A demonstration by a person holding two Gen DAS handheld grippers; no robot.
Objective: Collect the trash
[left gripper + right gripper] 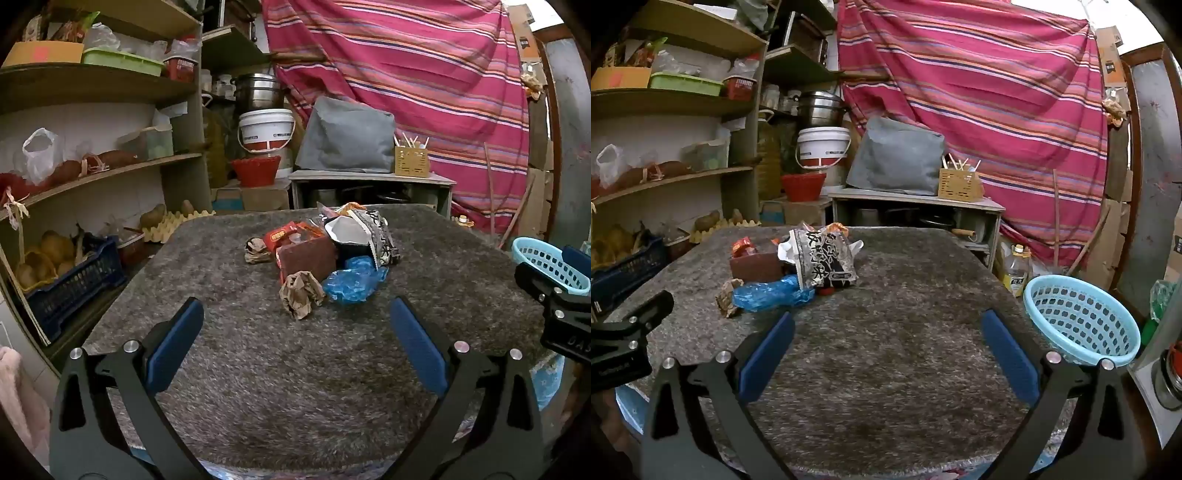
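A grey shaggy-carpeted table (258, 369) fills both views, and near its far middle sits the trash, all of it still uncollected. A light-blue perforated plastic basket (1082, 317) stands at the table's right edge, well apart from the pile; the task appears to be at its very start, with nothing in the basket as far as its visible inside shows.

The pile's largest piece is a black-and-white printed snack bag (827, 258), leaning on a brown rectangular box (306, 254). Beside them lie a crumpled blue plastic bag (352, 278), a red wrapper (282, 234) and a crumpled brown paper wad (301, 293) at the near edge.

The left gripper (295, 317) hangs with its jaws spread wide and nothing between them, aimed at the paper wad; the right gripper (886, 326) is likewise wide apart and empty, over bare carpet. The likely next move is a reach forward and a pinch on one near piece, then a carry to the basket.

The left view alone shows a second brown crumple (256, 251) behind the box; the right view alone shows the basket whole.
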